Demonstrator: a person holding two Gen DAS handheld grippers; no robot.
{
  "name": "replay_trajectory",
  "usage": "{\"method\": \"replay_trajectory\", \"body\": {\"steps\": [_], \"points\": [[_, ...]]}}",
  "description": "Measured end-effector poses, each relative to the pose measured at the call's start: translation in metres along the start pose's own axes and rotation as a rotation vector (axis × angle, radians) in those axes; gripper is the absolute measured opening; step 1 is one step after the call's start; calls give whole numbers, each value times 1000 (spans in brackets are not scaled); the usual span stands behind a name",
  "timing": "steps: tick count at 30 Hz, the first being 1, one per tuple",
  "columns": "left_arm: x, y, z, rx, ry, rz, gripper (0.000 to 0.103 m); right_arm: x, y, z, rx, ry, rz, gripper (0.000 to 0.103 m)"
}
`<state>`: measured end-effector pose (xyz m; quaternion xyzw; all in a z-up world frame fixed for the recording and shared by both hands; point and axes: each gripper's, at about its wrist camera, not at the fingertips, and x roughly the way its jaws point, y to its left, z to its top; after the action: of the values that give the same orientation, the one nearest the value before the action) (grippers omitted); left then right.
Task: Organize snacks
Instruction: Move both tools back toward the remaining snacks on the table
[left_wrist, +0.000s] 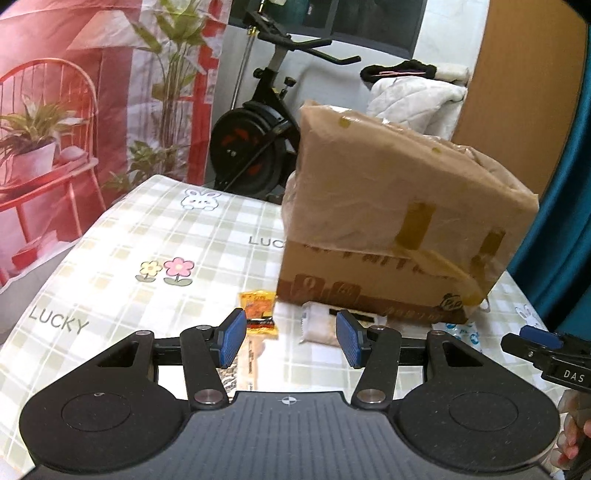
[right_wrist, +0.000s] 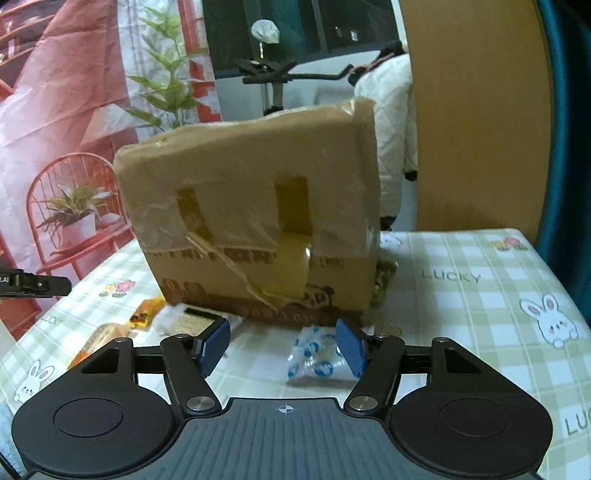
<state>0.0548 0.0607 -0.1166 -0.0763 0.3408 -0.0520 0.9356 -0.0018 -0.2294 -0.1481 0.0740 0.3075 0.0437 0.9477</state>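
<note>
A taped cardboard box (left_wrist: 388, 221) (right_wrist: 251, 229) stands on the checked tablecloth. Snack packets lie in front of it: an orange one (left_wrist: 258, 306) (right_wrist: 142, 314), a white one (left_wrist: 321, 325) (right_wrist: 184, 319), a tan one (left_wrist: 251, 363) (right_wrist: 98, 339) and a clear blue-printed one (left_wrist: 461, 330) (right_wrist: 314, 354). My left gripper (left_wrist: 290, 338) hovers open just short of the orange and white packets, holding nothing. My right gripper (right_wrist: 282, 347) is open too. The blue-printed packet lies on the table between its fingers, nearer the right pad, with no pad pressing on it.
The table (right_wrist: 461, 295) shows bare cloth right of the box. A brownish packet (right_wrist: 384, 284) peeks out behind the box's right corner. An exercise bike (left_wrist: 258, 147), a printed backdrop (left_wrist: 74, 110) and a wooden panel (right_wrist: 480, 129) stand beyond the far edge.
</note>
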Motion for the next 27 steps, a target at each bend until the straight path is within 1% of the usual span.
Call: {"method": "replay_trajectory", "body": {"steps": [3, 5, 11, 19, 27], "points": [[-3, 0, -3, 0, 1, 8, 56, 2, -1, -2, -2, 10, -7, 63], [-3, -1, -5, 2, 1, 10, 56, 3, 0, -2, -13, 12, -11, 66], [-4, -4, -10, 15, -7, 10, 56, 7, 2, -2, -32, 19, -9, 69], [-2, -2, -13, 28, -6, 13, 56, 12, -1, -11, -35, 40, -22, 70], [2, -1, -15, 38, 0, 9, 56, 17, -14, -21, -23, 65, -48, 68]]}}
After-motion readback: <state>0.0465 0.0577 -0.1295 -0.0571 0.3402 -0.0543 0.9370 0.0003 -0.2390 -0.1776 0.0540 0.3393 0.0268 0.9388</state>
